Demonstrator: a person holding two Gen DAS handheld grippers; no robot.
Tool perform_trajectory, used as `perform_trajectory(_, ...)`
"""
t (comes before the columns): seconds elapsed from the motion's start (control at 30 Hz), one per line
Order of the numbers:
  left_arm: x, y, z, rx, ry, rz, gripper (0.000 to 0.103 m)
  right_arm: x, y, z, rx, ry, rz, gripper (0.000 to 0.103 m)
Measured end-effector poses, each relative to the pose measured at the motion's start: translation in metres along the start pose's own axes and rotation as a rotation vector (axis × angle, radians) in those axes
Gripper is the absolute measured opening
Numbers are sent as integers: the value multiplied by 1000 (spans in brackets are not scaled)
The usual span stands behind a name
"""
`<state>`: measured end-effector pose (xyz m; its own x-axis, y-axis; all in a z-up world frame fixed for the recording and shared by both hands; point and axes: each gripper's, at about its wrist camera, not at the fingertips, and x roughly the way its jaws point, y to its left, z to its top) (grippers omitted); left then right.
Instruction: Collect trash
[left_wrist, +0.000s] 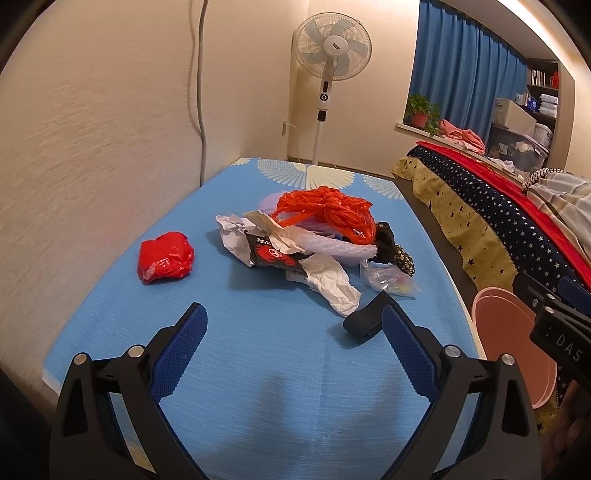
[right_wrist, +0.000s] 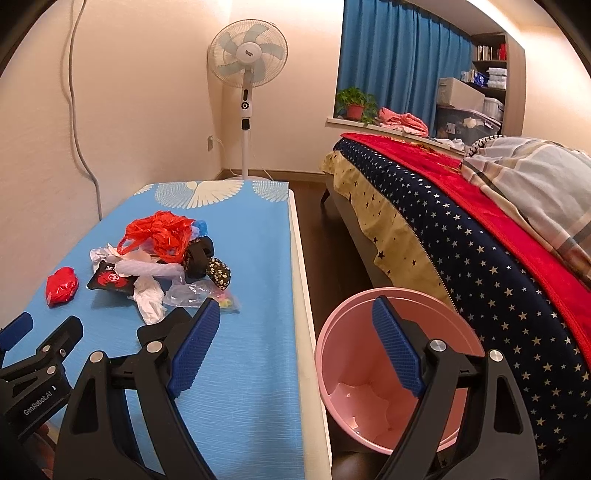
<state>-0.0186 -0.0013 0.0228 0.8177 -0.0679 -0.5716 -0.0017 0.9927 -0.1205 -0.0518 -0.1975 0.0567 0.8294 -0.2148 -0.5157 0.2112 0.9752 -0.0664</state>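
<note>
A heap of trash lies on the blue table (left_wrist: 258, 332): an orange plastic bag (left_wrist: 327, 210), crumpled white paper (left_wrist: 330, 282), a black and red wrapper (left_wrist: 275, 254), a clear bag (left_wrist: 388, 280) and a black roll (left_wrist: 365, 319). A red crumpled bag (left_wrist: 166, 256) lies apart to the left. My left gripper (left_wrist: 295, 321) is open and empty, short of the heap. My right gripper (right_wrist: 295, 317) is open and empty, between the table edge and the pink bin (right_wrist: 369, 406), which stands on the floor. The heap also shows in the right wrist view (right_wrist: 162, 254).
A bed with a star-print cover (right_wrist: 480, 258) stands right of the bin, with a narrow floor aisle between it and the table. A standing fan (right_wrist: 247, 66) is at the far wall. The wall runs along the table's left side.
</note>
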Motion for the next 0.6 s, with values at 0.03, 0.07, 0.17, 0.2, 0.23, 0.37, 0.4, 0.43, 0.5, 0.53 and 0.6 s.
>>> perform_trajectory(0.03,0,0,0,-1,1,-1,92,0,0,0,-1,0,0,83)
perform_trajectory(0.07,1,1,1,-1,1,-1,92,0,0,0,-1,0,1,83)
perform_trajectory(0.17,1,1,2,0,4,-3,92,0,1,0,0,1,1,82)
perform_trajectory(0.2,2,1,2,1,4,-4,92,0,2,1,-2,1,1,80)
perform_trajectory(0.23,2,2,3,2,3,-5,92,0,2,1,-3,1,0,79)
perform_trajectory(0.37,0,0,2,3,1,-3,92,0,2,0,-5,2,3,79)
perform_trajectory(0.4,0,0,2,3,2,-4,92,0,3,0,-4,2,4,78)
perform_trajectory(0.43,0,1,3,3,1,-4,92,0,3,0,-4,2,4,78)
perform_trajectory(0.5,0,0,2,3,1,-4,92,0,3,1,-3,1,2,78)
perform_trajectory(0.53,0,0,2,3,1,-4,92,0,3,1,-3,2,2,78)
perform_trajectory(0.6,1,1,3,2,2,-7,91,1,4,1,-3,2,3,78)
